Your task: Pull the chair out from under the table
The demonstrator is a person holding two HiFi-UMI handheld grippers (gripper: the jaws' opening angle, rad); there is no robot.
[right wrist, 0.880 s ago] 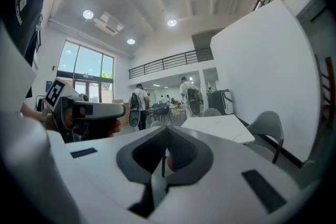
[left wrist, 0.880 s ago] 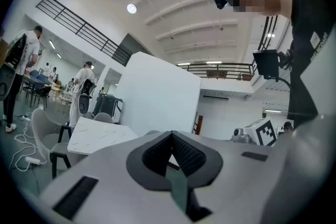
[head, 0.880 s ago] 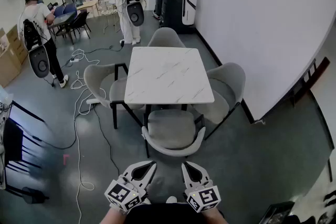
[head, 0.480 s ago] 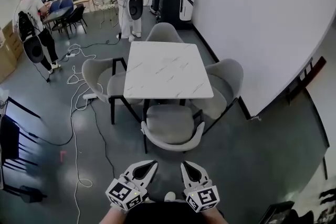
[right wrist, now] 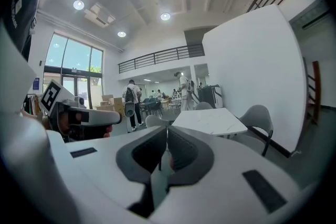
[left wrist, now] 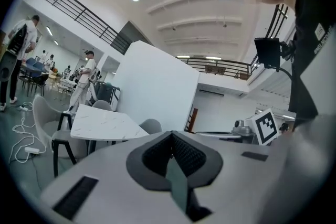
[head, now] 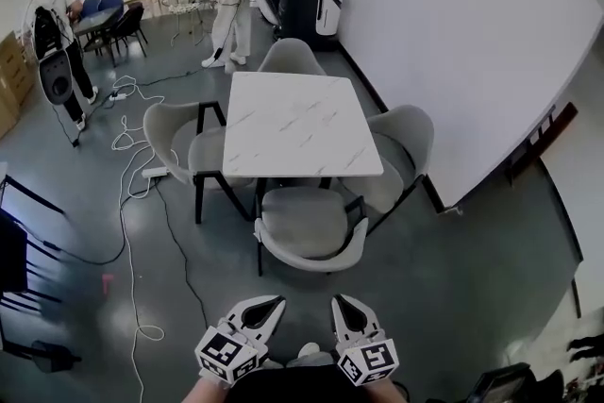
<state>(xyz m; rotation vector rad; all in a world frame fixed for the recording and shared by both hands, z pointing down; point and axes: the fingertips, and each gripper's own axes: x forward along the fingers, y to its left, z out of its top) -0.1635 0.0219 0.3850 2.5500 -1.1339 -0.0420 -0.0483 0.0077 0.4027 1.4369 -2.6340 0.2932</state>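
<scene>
A grey shell chair stands tucked at the near side of a square white marble-top table, its curved back towards me. My left gripper and right gripper hover side by side at the bottom of the head view, well short of the chair and touching nothing. Both are shut with nothing between the jaws. In the left gripper view the table shows ahead to the left beyond the left gripper. In the right gripper view the table lies ahead to the right of the right gripper.
Three more grey chairs ring the table: left, right, far. A white wall runs along the right. White cables trail over the grey floor at left. People stand at the back near other furniture.
The head view has shifted a little; table and chair sit slightly higher in the picture. Both grippers stay shut and low. The people at the back have walked on.
</scene>
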